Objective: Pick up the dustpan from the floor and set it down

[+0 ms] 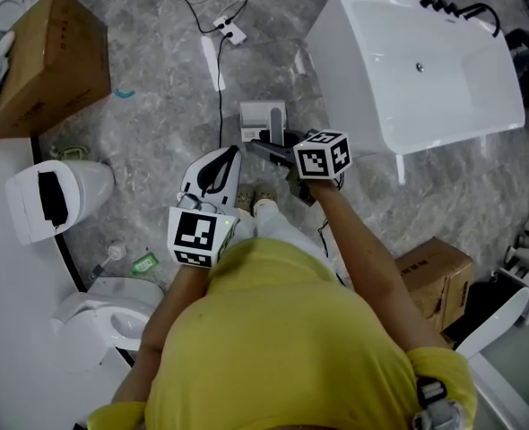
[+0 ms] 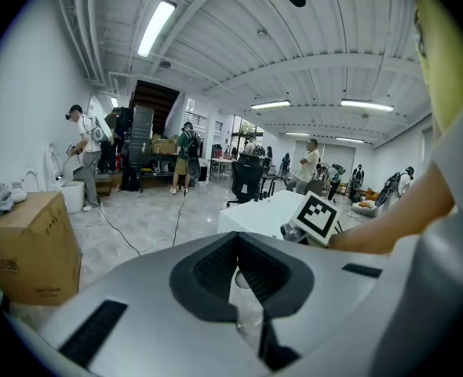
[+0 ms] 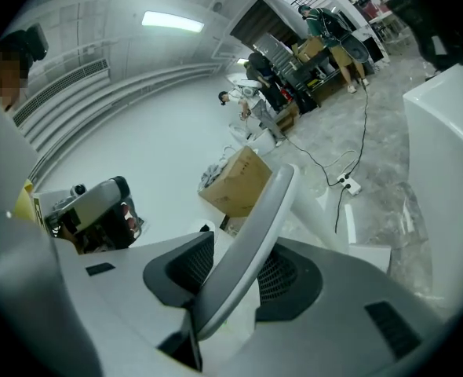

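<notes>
White bathtub (image 1: pixel 444 88), cardboard box (image 1: pixel 49 61), toilet (image 1: pixel 85 186).

Dustpan (image 1: pixel 263 116) partly behind right gripper (image 1: pixel 266 142)

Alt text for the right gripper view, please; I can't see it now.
The right gripper is shut on the grey dustpan handle, which slants up and right from between its jaws. Beyond are a cardboard box, a power strip on the floor and a white bathtub at right.
</notes>
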Tool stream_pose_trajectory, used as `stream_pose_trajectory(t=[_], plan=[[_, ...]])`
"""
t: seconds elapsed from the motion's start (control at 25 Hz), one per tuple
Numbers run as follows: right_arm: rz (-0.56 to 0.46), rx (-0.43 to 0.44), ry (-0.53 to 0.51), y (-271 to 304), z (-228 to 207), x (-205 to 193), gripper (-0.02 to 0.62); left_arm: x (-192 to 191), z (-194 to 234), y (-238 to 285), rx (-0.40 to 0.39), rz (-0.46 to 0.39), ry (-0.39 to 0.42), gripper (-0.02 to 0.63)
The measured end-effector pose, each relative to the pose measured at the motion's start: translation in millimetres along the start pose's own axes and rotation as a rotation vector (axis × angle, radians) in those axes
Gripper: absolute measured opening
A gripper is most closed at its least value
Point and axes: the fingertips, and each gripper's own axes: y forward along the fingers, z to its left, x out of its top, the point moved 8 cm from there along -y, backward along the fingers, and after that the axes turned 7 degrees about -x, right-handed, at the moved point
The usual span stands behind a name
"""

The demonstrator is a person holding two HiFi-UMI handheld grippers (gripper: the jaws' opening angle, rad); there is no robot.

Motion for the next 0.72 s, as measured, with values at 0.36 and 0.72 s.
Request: stream_pose_trajectory(t=[0.36,0.72], plan=[[0.041,-0.03,0.039,16.1,-24.8,-3.7,0.163,-1.8,2.5,-3.2,0.012,0.012,0.003,0.0],[0.082,-0.073,0.072,18.2,-33.8,-20.8,0.161,-2.5,2.0,-0.2,0.003,0.013,0.004,0.0]])
